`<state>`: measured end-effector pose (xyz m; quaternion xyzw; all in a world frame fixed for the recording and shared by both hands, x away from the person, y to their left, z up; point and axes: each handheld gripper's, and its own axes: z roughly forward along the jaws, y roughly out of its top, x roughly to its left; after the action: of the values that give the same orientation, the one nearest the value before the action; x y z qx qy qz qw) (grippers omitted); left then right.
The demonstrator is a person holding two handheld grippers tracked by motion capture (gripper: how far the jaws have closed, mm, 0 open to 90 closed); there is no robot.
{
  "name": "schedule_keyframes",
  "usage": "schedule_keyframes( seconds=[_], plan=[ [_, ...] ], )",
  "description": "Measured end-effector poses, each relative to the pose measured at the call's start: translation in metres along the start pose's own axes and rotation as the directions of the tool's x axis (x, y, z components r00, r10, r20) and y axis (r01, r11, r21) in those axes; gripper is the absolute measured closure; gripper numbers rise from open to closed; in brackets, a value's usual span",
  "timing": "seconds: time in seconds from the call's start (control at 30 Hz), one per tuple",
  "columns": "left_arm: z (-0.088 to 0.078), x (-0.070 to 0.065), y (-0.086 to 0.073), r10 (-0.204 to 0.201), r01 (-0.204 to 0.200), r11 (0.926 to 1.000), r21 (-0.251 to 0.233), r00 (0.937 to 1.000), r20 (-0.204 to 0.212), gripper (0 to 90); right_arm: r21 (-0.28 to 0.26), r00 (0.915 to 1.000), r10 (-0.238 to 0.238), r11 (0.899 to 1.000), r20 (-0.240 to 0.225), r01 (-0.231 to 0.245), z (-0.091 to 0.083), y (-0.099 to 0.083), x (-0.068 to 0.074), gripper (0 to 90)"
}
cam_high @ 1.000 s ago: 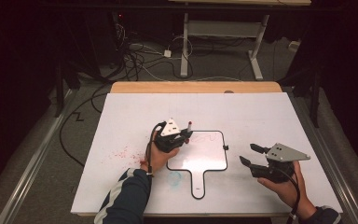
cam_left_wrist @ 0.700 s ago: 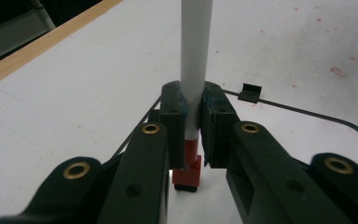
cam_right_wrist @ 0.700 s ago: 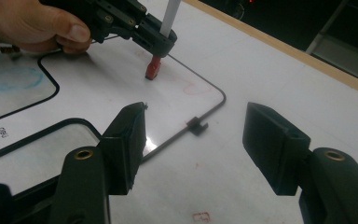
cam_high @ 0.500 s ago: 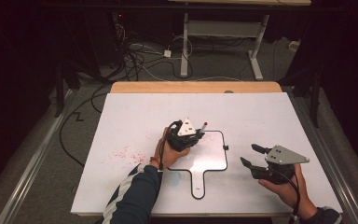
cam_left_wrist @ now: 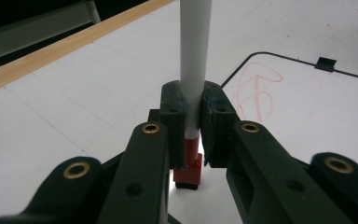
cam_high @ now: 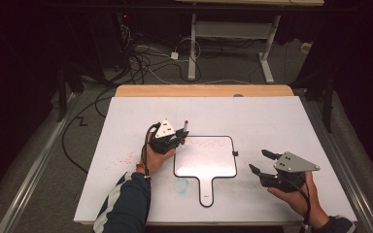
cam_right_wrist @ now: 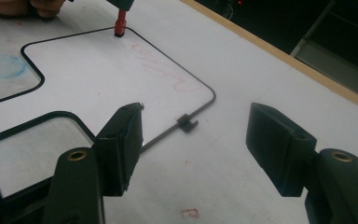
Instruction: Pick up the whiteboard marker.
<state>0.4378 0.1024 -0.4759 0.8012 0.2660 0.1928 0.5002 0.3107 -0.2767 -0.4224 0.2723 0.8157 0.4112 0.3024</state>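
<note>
A small paddle-shaped whiteboard (cam_high: 206, 162) lies on the white table, with a red scribble (cam_high: 209, 143) near its top edge. My left gripper (cam_high: 178, 141) is shut on a white marker (cam_left_wrist: 193, 60) with a red end. It holds the marker upright, tip down at the board's top-left corner (cam_right_wrist: 120, 25). My right gripper (cam_high: 258, 160) hovers to the right of the board. Its jaws have just been opening and nothing is between them (cam_right_wrist: 196, 140).
A black clip (cam_high: 234, 154) sits on the board's right edge. A blue smudge (cam_high: 182, 184) marks the table beside the board's handle, and red specks (cam_high: 126, 158) lie to the left. A wooden strip (cam_high: 204, 91) borders the table's far side, with cables on the floor beyond.
The left gripper carried the marker right along the board's top edge, then came back left to the top-left corner. The right hand stayed where it was.
</note>
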Motion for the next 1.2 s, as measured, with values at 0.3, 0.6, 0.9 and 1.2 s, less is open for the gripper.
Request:
schedule_keyframes(
  seconds=[0.3, 0.6, 0.9, 1.2],
  plan=[
    [0.021, -0.019, 0.012, 0.025, -0.026, 0.9997, 0.001, 0.9982, 0.054, 78.8, -0.002, 0.9998, -0.011, 1.0, -0.014, 0.011, 0.003, 0.001, 0.001, 37.0],
    [0.042, -0.051, 0.03, 0.098, -0.101, 0.9948, 0.013, 0.9858, 0.136, 78.8, 0.008, 0.9995, 0.007, 1.0, -0.03, -0.006, 0.007, -0.001, -0.002, 37.1],
    [0.029, -0.033, 0.023, 0.095, -0.099, 0.9944, 0.035, 0.99, 0.104, 78.8, 0.015, 0.9998, 0.012, 1.0, -0.017, -0.012, 0.005, -0.002, -0.003, 37.4],
    [0.003, -0.002, 0.008, 0.06, -0.061, 0.998, 0.015, 0.9942, 0.089, 78.8, 0.018, 0.9998, 0.018, 1.0, -0.01, -0.018, 0.006, -0.003, -0.003, 37.7]
  ],
)
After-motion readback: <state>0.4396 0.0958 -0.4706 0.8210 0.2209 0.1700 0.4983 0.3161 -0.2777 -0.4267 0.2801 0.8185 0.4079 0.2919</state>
